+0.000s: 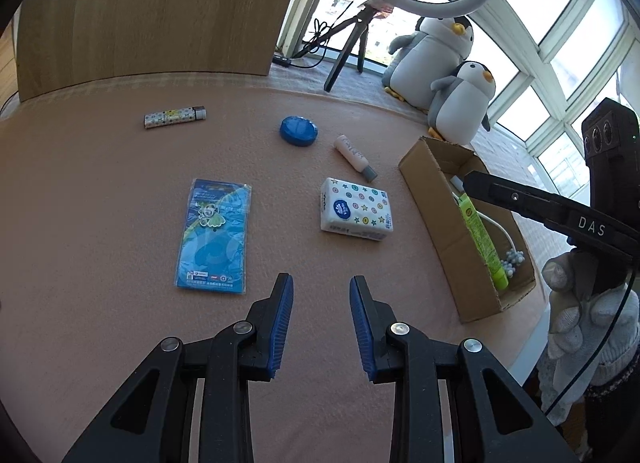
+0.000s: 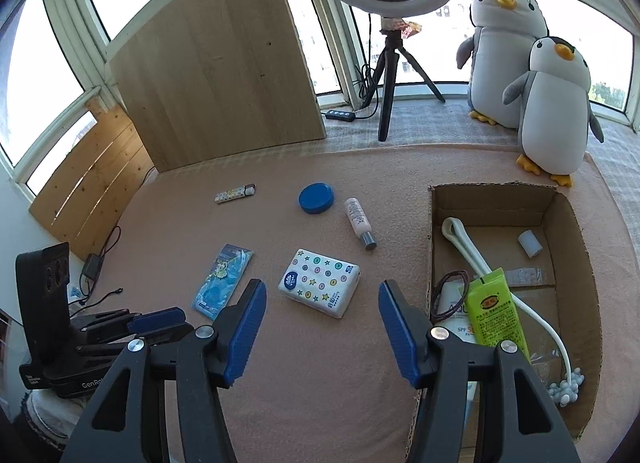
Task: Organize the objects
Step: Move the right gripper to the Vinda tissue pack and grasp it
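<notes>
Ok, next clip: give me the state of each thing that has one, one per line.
left hand-held gripper: open, empty
right hand-held gripper: open, empty
cardboard box: open-topped, partly filled
green tube: lying in the box
tissue pack: flat on the mat, sealed
blue packet: flat on the mat
white bottle: on its side, capped
blue round tin: lid on
lighter: lying flat

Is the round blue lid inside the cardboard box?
No, the round blue lid lies on the pink cloth, well outside the brown cardboard box, next to a small white bottle.
</notes>
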Available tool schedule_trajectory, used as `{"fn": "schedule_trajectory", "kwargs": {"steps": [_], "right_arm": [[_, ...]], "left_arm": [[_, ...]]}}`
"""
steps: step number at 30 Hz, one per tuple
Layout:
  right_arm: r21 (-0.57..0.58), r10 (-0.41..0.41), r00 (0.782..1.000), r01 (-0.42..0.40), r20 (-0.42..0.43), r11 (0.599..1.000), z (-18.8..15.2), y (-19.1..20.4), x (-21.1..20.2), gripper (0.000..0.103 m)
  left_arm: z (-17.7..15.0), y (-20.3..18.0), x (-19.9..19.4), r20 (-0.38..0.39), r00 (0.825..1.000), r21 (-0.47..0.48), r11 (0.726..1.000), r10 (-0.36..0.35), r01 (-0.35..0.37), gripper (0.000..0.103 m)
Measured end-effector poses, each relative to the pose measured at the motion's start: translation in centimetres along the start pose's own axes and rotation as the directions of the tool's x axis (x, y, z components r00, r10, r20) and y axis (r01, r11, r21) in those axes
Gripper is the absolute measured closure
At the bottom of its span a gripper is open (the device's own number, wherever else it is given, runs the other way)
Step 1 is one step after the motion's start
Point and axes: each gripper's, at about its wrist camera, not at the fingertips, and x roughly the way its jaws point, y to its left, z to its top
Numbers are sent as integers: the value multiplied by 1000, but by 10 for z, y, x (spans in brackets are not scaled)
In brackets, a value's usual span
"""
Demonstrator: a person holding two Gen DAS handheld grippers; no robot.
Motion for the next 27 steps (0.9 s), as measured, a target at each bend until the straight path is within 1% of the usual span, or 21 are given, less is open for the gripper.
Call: {"fn": "schedule_trajectory", "kwargs": {"steps": [3, 6, 9, 14, 15, 19, 21, 23, 27], "right_arm": [[-25, 15, 997, -17, -74, 1000, 11, 9, 26, 48], [-23, 38, 987, -42, -154, 999, 20, 16, 57, 48], [-9, 20, 976, -22, -216, 1000, 28, 18, 89, 48], [-40, -52, 963, 43, -264, 998, 35, 23, 126, 48], [-42, -72, 961, 63, -266, 997, 37, 23, 131, 48], [-50, -99, 952, 88, -290, 995, 41, 23, 149, 48], [-58, -95, 941, 81, -324, 995, 39, 24, 156, 48], [-61, -99, 935, 84, -340, 995, 36, 25, 158, 48], [-34, -57, 928, 48, -367, 998, 29, 23, 152, 48]], "left_arm": [[-2, 12, -7, 4, 1000, -18, 1000, 11, -11, 71], [-4, 24, -15, 16, 1000, -40, 999, 25, -24, 71], [-7, 35, -21, 20, 999, -60, 997, 40, -39, 71], [-13, 53, -26, 18, 998, -97, 994, 58, -56, 71], [-14, 56, -26, 17, 998, -101, 993, 60, -57, 71], [-14, 59, -26, 16, 998, -107, 992, 63, -61, 71], [-14, 58, -25, 13, 998, -106, 993, 58, -57, 71], [-15, 58, -24, 10, 999, -106, 993, 53, -51, 71], [-15, 53, -18, 1, 999, -100, 994, 41, -41, 71]]}}
